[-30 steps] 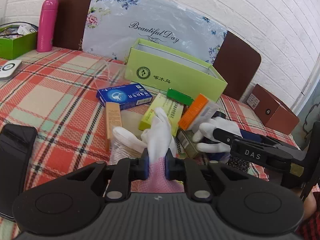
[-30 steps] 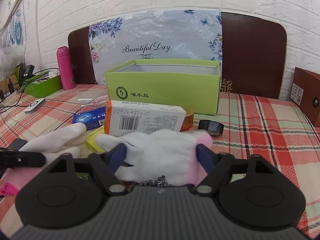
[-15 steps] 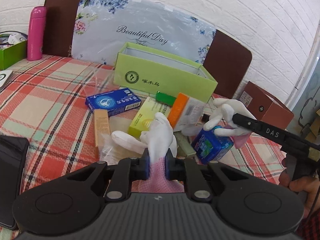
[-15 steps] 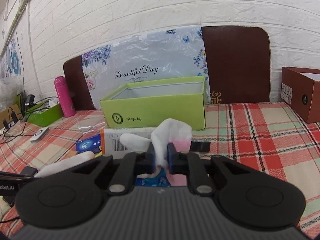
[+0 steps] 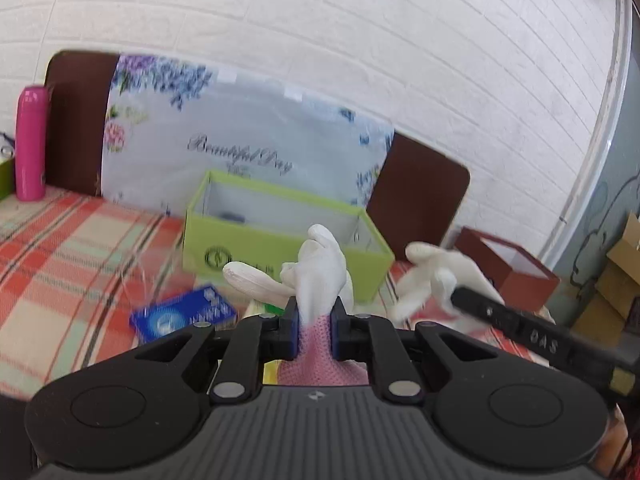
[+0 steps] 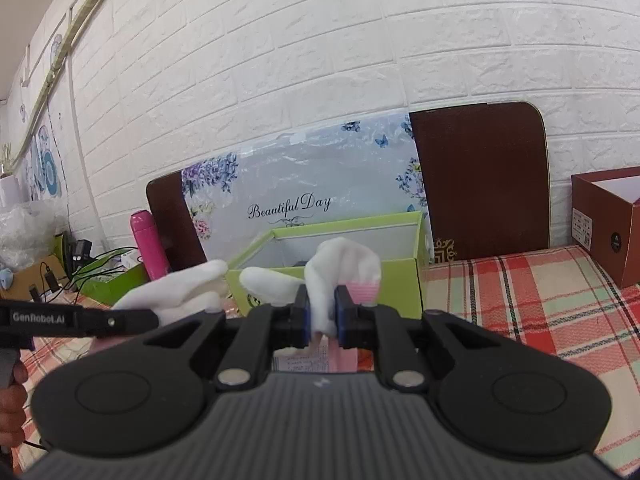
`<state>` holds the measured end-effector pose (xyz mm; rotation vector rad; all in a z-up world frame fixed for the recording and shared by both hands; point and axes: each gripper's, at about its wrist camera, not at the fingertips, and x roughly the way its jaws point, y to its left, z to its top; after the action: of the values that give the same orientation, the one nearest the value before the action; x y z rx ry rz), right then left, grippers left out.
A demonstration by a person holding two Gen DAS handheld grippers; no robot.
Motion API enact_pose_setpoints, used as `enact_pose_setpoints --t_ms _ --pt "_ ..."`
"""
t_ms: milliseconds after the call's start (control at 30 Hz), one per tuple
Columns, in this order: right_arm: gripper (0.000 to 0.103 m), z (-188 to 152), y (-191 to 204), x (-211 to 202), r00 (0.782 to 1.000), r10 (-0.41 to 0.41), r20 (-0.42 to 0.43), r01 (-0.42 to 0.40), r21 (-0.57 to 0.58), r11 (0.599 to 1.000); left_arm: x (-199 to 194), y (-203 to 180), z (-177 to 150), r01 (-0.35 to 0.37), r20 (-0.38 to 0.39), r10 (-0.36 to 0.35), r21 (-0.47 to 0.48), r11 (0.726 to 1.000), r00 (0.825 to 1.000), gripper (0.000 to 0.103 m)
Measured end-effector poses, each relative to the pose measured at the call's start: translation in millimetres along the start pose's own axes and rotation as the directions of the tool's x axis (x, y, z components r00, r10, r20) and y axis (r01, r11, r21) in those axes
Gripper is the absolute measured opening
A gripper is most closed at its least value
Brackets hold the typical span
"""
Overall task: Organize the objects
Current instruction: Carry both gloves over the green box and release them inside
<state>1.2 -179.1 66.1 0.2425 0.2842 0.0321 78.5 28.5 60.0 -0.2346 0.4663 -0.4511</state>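
My left gripper is shut on a white glove with a pink cuff, held up in the air in front of the open green box. My right gripper is shut on a second white glove with a pink cuff, also lifted, with the green box just behind it. The right gripper and its glove show at the right of the left wrist view. The left gripper's glove shows at the left of the right wrist view.
A blue carton lies on the plaid tablecloth before the green box. A pink bottle stands far left. A brown box stands at the right. A floral board leans on the brick wall behind.
Both grippers have risen with their gloves, away from the cartons on the table and toward the green box. The right gripper closed on its glove about one second ago.
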Motion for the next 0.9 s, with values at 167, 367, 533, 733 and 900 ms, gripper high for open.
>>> enact_pose_setpoints --t_ms 167,367,533,733,900 --pt "0.012 17.0 1.3 21.0 0.998 -0.013 0.057 0.015 -0.037 0.999 30.2 4.6 33.9 0.040 0.072 -0.036 -0.047 0.998 0.997 0.013" --pt "0.012 33.9 -7.5 67.9 0.991 -0.058 0.119 0.068 -0.083 0.994 78.3 7.2 68.5 0.052 0.154 -0.045 -0.037 0.998 0.987 0.013" --pt "0.012 45.5 -17.2 120.6 0.993 -0.072 0.094 0.084 -0.130 0.988 128.4 9.1 89.4 0.057 0.128 -0.055 -0.014 0.998 0.990 0.013" --pt "0.017 43.6 -27.4 180.8 0.995 -0.089 0.044 0.095 -0.176 0.980 185.9 20.6 99.6 0.055 0.082 -0.053 -0.025 0.998 0.995 0.016" --pt "0.075 20.5 -35.2 208.3 0.988 -0.147 -0.039 0.135 -0.222 0.966 216.4 42.9 86.4 -0.030 -0.010 0.030 -0.086 0.996 1.000 0.091"
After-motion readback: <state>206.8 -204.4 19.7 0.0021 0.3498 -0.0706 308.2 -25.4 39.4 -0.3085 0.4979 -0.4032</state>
